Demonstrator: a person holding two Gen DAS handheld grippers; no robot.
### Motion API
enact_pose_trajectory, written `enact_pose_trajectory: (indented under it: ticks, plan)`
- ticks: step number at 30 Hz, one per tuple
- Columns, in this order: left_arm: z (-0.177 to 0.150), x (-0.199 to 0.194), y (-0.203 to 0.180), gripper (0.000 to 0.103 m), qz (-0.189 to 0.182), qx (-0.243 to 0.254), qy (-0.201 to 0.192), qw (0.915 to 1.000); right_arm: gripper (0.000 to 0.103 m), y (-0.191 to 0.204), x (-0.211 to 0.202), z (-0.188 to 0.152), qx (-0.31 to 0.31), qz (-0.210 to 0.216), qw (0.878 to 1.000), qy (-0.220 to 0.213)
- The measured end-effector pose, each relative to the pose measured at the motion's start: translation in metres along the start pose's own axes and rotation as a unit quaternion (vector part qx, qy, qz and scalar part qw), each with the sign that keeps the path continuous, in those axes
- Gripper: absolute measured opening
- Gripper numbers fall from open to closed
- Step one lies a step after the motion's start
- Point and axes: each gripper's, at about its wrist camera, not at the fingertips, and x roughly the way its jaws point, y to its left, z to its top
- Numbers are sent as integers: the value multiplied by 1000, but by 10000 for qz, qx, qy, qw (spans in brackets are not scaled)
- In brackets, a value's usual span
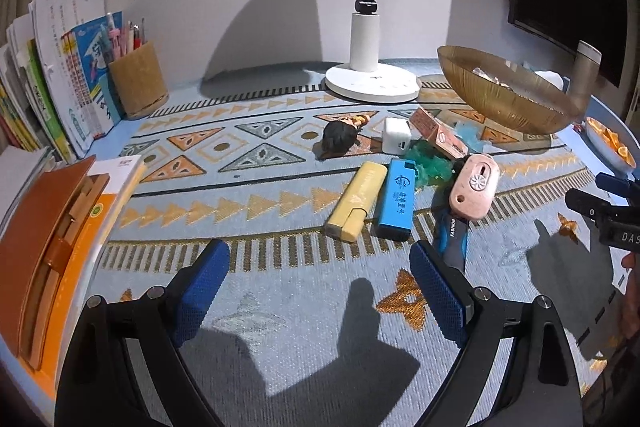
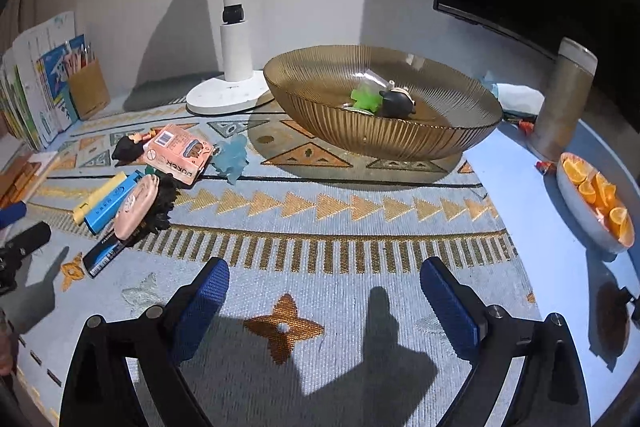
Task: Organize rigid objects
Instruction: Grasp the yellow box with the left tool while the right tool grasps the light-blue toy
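The amber ribbed bowl (image 2: 380, 115) stands on the patterned table (image 2: 360, 219) and already holds a few things: a green piece (image 2: 366, 99), a dark rounded figure (image 2: 398, 103) and something clear that is too faint to name; so the sorting looks begun but far from done. Most of the clutter is outside the bowl, gathered in one loose pile well to its left: a yellow lighter (image 1: 356, 201) lying just beside a blue lighter (image 1: 396, 205), a pink oval gadget (image 1: 474, 191) resting over a dark strip marked FASHION (image 1: 454, 239), a white charger cube (image 1: 396, 137), a small orange carton (image 1: 442, 133), a black figurine (image 1: 340, 137) and some green and pale blue soft scraps between them. The left tool (image 1: 320, 279) hangs low over bare cloth just short of the two lighters, its blue pads wide apart with nothing between them; the right tool (image 2: 326, 297) is likewise spread and empty, facing the bowl. By my reading, nearly the whole pile remains to be carried across, and the lighters are the nearest pick.
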Motion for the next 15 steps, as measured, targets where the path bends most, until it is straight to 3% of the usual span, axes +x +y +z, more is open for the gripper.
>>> enact_pose_trajectory:
  ticks: [4,8,9,11,15]
  plan:
    - [0,6,-9,90,-5,227,198,9995,96,6,2,0,-140,-64,9999,46]
    - [5,19,-10,63,-350,394,609,9968,96,9,0,-1,-258,1,9997,12]
    - [7,22,-8,61,-366,412,676,9962,96,9,1,-1,-263,26,9996,31]
    - [15,30,-1,61,-277,514,784,9952,96,9,1,0,-241,99,9996,66]
    - [30,48,8,61,-525,736,1011,9908,91,10,5,10,-16,636,9975,301]
